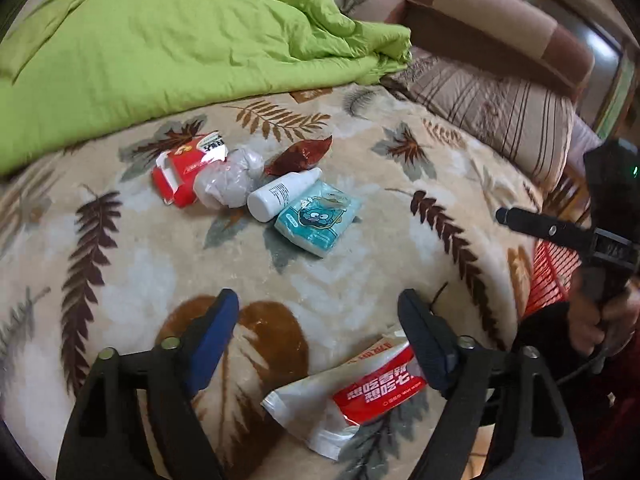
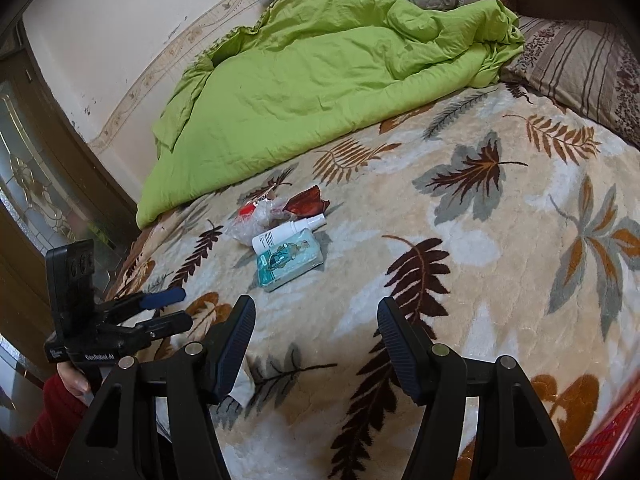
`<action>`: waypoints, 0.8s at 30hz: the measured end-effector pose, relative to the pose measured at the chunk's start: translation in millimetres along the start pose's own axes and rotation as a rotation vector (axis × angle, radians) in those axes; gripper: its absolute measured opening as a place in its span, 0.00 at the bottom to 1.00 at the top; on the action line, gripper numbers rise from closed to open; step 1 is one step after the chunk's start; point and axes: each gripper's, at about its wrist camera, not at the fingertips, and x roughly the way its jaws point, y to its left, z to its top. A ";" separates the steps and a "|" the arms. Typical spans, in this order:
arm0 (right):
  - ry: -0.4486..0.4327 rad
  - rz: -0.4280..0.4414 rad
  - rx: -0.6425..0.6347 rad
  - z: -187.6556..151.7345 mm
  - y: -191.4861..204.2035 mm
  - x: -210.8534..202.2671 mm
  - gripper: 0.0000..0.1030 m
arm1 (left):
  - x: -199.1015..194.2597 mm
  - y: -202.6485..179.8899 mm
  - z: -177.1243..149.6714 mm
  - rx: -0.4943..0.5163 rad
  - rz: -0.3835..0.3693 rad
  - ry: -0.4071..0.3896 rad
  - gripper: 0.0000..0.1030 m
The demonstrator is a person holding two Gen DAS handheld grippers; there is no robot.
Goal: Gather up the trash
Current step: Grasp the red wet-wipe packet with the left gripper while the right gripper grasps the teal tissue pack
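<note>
okay, my left gripper (image 1: 318, 312) and right gripper (image 2: 316, 320) gape empty; white bottle (image 1: 280, 195) lies flat, nozzle toward the green quilt (image 1: 168, 40).

Left claw (image 1: 318, 312), right claw (image 2: 316, 320), both agape

Ahead of the open claws lie five bits: one red carton (image 1: 182, 178), one crumpled plastic bag (image 1: 228, 182), one brown sachet (image 1: 300, 156), one white bottle (image 1: 280, 196), one teal tissue pack (image 1: 318, 220). One wet-wipe packet (image 1: 348, 394) sits between them.
</note>
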 end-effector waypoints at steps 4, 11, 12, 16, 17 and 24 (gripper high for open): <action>-0.012 -0.001 -0.002 -0.5 0.1 -2.5 0.66 | 8.9 -13.1 -1.9 0.091 -0.053 0.066 0.79; -0.017 -0.002 -0.006 -0.9 0.2 -4.5 0.66 | 10.7 -37.7 -30.7 0.262 -0.008 0.119 0.79; -0.012 -0.004 -0.007 -0.6 1.1 -2.4 0.66 | 12.2 -39.2 -32.5 0.271 0.029 0.109 0.79; 0.028 0.005 -0.016 3.1 7.8 13.5 0.66 | 24.0 -35.5 -27.9 0.178 0.108 0.100 0.61; 0.037 0.009 -0.018 4.6 9.3 18.3 0.66 | 27.0 -35.5 -26.6 0.150 0.128 0.097 0.61; 0.142 0.056 0.050 49.4 15.4 90.3 0.64 | 16.5 -28.8 -27.8 -0.144 0.280 0.011 0.50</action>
